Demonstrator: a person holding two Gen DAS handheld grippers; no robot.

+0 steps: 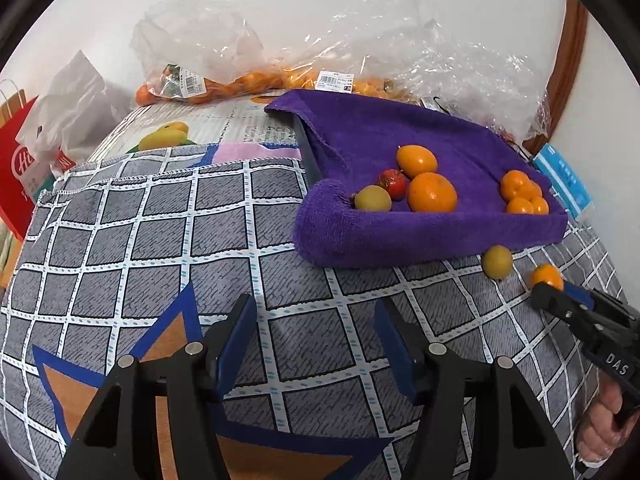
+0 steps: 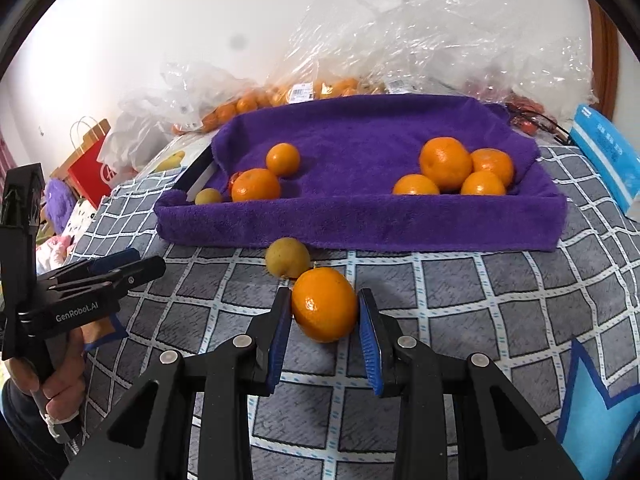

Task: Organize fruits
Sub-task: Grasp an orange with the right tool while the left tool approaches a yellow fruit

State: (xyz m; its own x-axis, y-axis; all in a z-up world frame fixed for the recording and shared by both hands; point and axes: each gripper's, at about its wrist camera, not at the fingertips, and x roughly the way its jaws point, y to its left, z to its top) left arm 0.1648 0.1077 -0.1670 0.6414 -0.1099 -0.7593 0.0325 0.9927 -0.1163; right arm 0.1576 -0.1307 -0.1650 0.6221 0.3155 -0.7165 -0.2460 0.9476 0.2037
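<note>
A purple towel-lined tray [image 2: 360, 224] [image 1: 400, 236] holds oranges in two groups, a yellow-green fruit [image 1: 373, 199] and a red fruit [image 1: 394, 184]. On the checked cloth in front of it lie a yellow-green fruit [image 2: 287, 258] [image 1: 497, 262] and an orange [image 2: 325, 304] [image 1: 546, 276]. My right gripper [image 2: 324, 312] is around this orange, its blue pads against both sides. My left gripper [image 1: 316, 332] is open and empty above the cloth, left of the tray.
Clear plastic bags of oranges [image 1: 224, 84] [image 2: 320, 88] lie behind the tray by the wall. A red paper bag [image 1: 18, 176] stands at the far left. A blue packet [image 2: 608, 156] lies right of the tray.
</note>
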